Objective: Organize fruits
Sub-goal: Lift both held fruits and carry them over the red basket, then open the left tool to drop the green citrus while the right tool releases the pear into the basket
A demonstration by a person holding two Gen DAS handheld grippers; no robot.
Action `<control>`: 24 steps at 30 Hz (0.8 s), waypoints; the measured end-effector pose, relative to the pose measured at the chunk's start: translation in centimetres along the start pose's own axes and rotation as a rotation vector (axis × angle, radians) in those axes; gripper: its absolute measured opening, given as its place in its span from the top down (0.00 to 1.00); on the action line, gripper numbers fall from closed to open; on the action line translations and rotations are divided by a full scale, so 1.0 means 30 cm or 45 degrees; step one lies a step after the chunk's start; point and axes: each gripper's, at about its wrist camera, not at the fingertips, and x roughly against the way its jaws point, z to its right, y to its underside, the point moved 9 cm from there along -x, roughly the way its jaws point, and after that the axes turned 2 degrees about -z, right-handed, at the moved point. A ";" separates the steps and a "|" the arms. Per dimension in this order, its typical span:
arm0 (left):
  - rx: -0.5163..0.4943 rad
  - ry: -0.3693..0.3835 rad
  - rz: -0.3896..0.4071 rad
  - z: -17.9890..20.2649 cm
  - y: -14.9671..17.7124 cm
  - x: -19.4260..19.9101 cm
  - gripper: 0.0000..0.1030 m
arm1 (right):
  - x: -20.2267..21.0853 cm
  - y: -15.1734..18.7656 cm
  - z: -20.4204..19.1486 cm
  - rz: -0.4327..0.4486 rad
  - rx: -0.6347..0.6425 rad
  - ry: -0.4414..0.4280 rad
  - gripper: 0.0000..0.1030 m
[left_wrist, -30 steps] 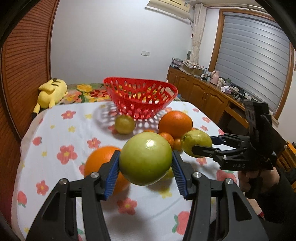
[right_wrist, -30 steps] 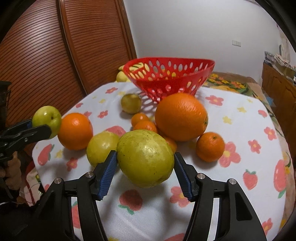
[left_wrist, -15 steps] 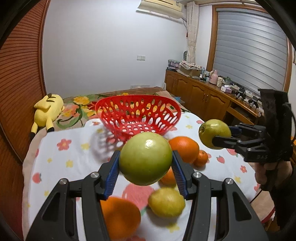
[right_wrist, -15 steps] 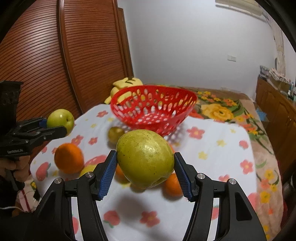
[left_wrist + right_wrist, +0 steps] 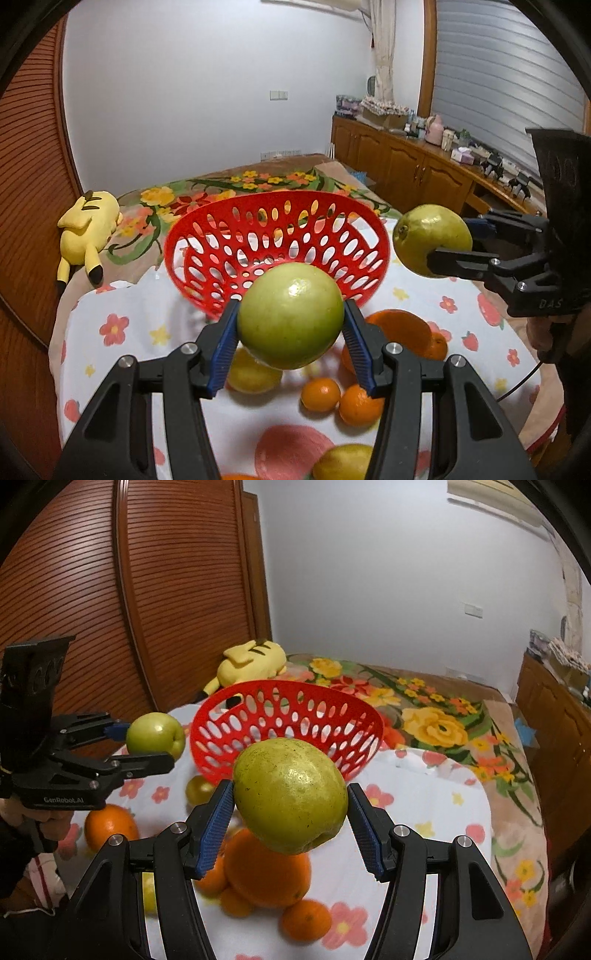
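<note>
My left gripper point(image 5: 290, 349) is shut on a green apple point(image 5: 290, 314) and holds it in the air just in front of the empty red basket point(image 5: 207, 240). It also shows at the left of the right wrist view point(image 5: 147, 746) with the apple point(image 5: 155, 734). My right gripper point(image 5: 291, 834) is shut on a yellow-green pear point(image 5: 290, 797), raised before the basket point(image 5: 351, 709). It shows in the left wrist view point(image 5: 447, 242) with the pear point(image 5: 430, 236), right of the basket.
Several oranges point(image 5: 400, 330), tangerines point(image 5: 319, 395) and yellow fruits point(image 5: 253, 374) lie on the flowered tablecloth point(image 5: 147, 317) below both grippers. A yellow plush toy point(image 5: 86, 225) lies on the bed behind. Wooden cabinets point(image 5: 406, 170) stand at the right.
Both grippers have lifted their fruit off the table and moved toward the red basket, which now looms larger and closer in both views.
</note>
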 end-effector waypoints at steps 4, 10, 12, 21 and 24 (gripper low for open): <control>-0.012 -0.007 -0.060 -0.007 -0.009 -0.060 0.49 | -0.052 -0.017 0.031 -0.032 0.007 -0.006 0.39; -0.010 -0.030 -0.118 -0.030 -0.024 -0.120 0.48 | -0.132 -0.043 0.055 -0.090 0.049 -0.003 0.39; -0.006 -0.033 -0.132 -0.037 -0.026 -0.133 0.48 | -0.154 -0.047 0.056 -0.107 0.063 -0.004 0.39; 0.012 -0.021 -0.147 -0.058 -0.031 -0.158 0.46 | -0.228 -0.055 0.052 -0.172 0.098 -0.018 0.39; 0.013 -0.025 -0.118 -0.064 -0.047 -0.141 0.39 | -0.243 -0.052 0.046 -0.189 0.113 -0.019 0.39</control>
